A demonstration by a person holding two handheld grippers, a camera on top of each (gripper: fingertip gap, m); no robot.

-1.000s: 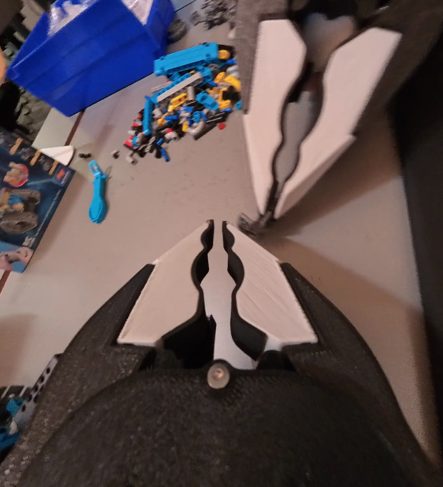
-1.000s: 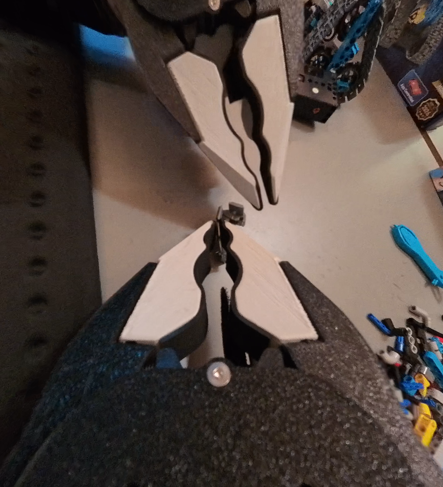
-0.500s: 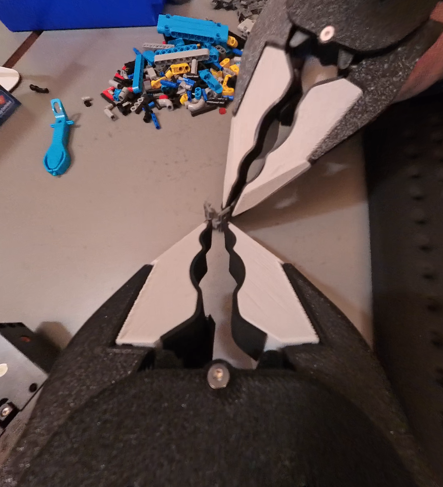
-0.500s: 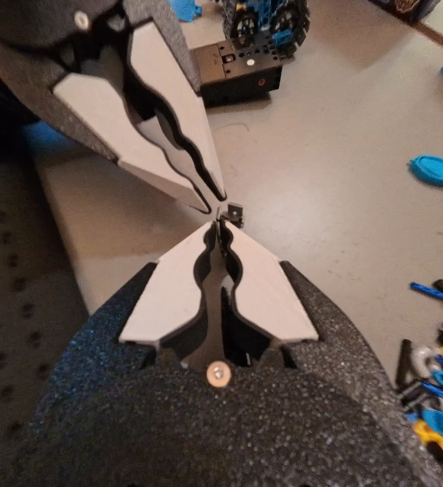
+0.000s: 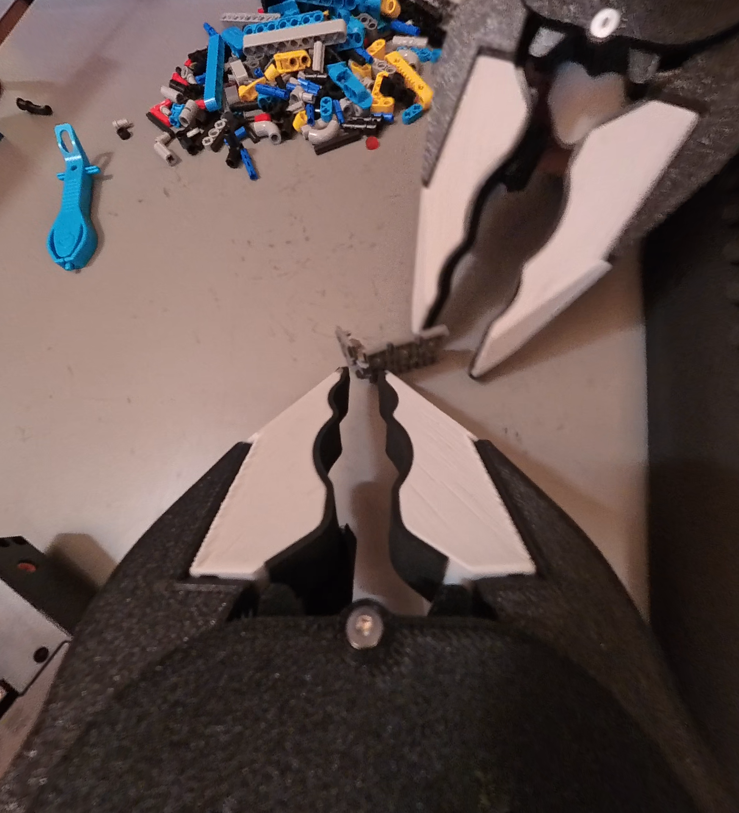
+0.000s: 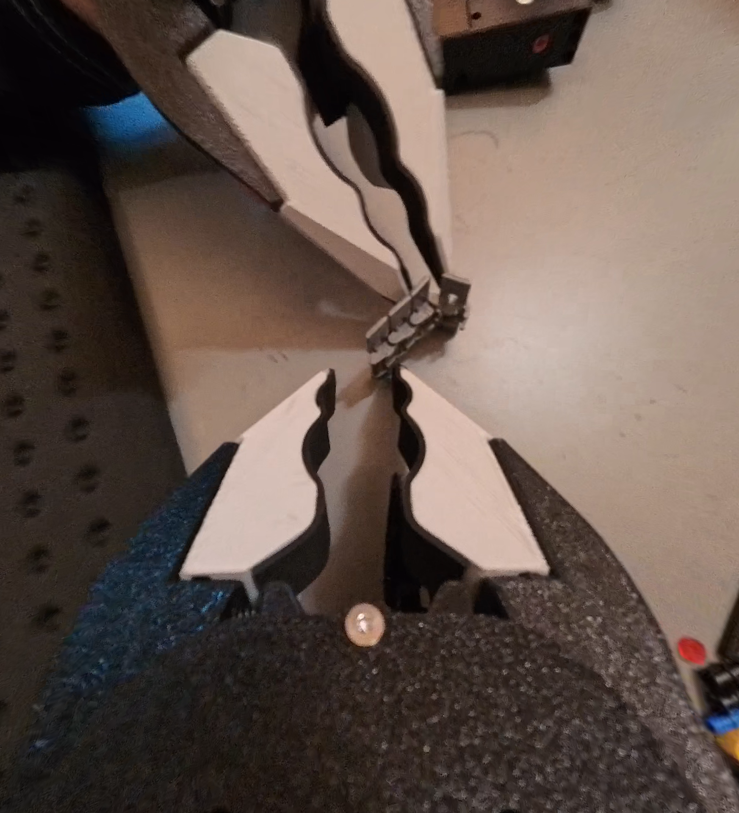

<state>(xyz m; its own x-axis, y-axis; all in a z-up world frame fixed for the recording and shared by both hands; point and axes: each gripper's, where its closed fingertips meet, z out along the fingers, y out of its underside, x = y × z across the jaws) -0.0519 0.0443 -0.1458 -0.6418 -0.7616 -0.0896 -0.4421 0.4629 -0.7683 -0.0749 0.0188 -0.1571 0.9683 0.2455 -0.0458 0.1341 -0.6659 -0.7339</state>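
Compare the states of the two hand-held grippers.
The left hand-held gripper is nearly closed; the right hand-held gripper stands clearly open. The left pinches one end of the grey toothed piece; the right grips nothing, though the piece's other end lies at its tips. Both have white fingers in black shells.

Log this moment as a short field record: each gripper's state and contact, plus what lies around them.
left gripper: shut on small grey toothed piece
right gripper: open, fingers apart, tips just short of the piece's free end
surface: beige table
far side: pile of building parts
left of pile: blue separator tool
near left gripper: black box
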